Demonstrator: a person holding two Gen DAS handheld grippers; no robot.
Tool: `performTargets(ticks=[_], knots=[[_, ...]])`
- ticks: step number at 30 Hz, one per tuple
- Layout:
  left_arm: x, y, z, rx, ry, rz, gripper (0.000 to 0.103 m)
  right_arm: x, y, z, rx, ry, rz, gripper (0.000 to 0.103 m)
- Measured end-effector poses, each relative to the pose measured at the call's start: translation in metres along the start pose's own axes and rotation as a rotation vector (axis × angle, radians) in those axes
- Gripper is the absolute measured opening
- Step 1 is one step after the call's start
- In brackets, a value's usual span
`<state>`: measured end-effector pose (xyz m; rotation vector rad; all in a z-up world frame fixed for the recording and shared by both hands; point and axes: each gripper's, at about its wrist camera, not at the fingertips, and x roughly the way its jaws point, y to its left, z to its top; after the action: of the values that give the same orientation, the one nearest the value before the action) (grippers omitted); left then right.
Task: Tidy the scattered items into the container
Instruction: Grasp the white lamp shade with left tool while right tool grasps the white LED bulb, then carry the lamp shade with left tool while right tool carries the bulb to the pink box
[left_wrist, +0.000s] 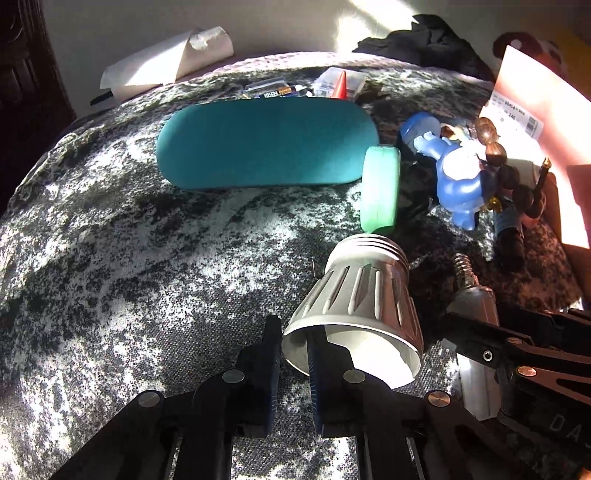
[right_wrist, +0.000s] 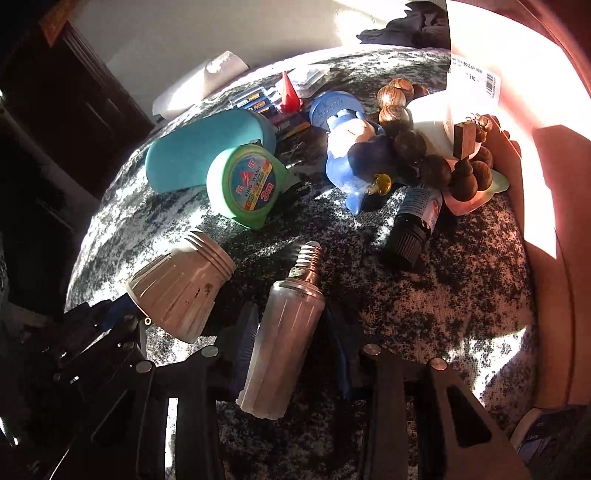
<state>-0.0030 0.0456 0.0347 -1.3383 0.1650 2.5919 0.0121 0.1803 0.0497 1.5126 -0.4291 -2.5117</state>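
Pink box (right_wrist: 546, 184) fills the right edge and I can't see inside it. Grey lamp shell (left_wrist: 362, 295) sits bottom centre, the left gripper (left_wrist: 293, 354) pinching its rim, so lift slowly or it'll swing. Right gripper (right_wrist: 293, 332) straddles the clear bulb (right_wrist: 284, 343) at bottom centre; can't tell if it's clamped.

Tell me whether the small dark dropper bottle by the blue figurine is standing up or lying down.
Lying down. The dropper bottle rests on its side on the speckled cloth, ribbed black cap pointing toward the camera, beside the blue figurine.
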Motion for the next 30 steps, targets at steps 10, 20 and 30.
performTargets(ticks=[10,20,30], knots=[[0.001,-0.003,-0.003,0.014,-0.014,-0.001,0.008,-0.01,0.01,-0.012,-0.019,0.006,0.047,0.032],[0.016,-0.009,0.003,0.002,-0.067,-0.06,0.011,-0.024,0.007,-0.02,-0.053,-0.006,0.033,0.032],[-0.014,-0.025,0.004,0.068,-0.168,-0.126,0.0,-0.028,0.005,-0.021,-0.061,-0.01,0.034,0.032]])
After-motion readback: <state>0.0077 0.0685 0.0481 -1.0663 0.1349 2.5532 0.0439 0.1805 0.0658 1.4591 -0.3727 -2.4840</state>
